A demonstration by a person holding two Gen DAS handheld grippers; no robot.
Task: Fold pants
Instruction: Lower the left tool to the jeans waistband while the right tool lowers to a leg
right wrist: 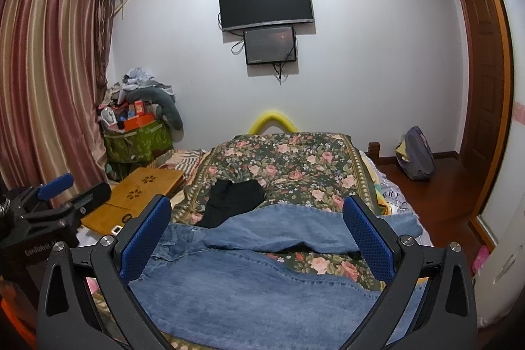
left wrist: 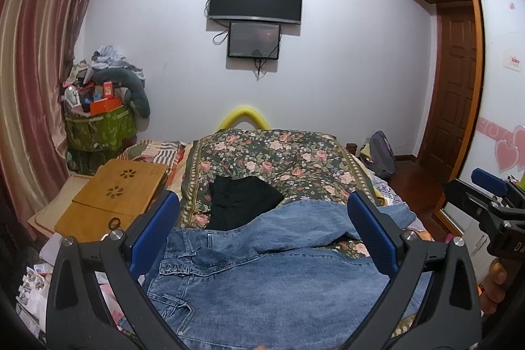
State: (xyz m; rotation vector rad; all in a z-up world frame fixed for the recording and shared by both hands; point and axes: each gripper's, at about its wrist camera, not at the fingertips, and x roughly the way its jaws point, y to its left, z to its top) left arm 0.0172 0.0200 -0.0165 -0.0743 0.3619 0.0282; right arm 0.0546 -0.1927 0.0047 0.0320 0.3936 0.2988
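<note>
Blue jeans lie spread on the floral bedspread, waistband to the left, legs running right. My left gripper hovers above the waist area, open, its blue pads wide apart with nothing between them. In the right wrist view the jeans show their two legs parted, with bedspread visible between them. My right gripper is open over the legs, holding nothing. Each gripper appears at the edge of the other's view: the right gripper and the left gripper.
A black garment lies on the bed beyond the jeans. A wooden lap table sits at the bed's left. A cluttered green basket stands by the curtain. A backpack rests on the floor at right, near a wooden door.
</note>
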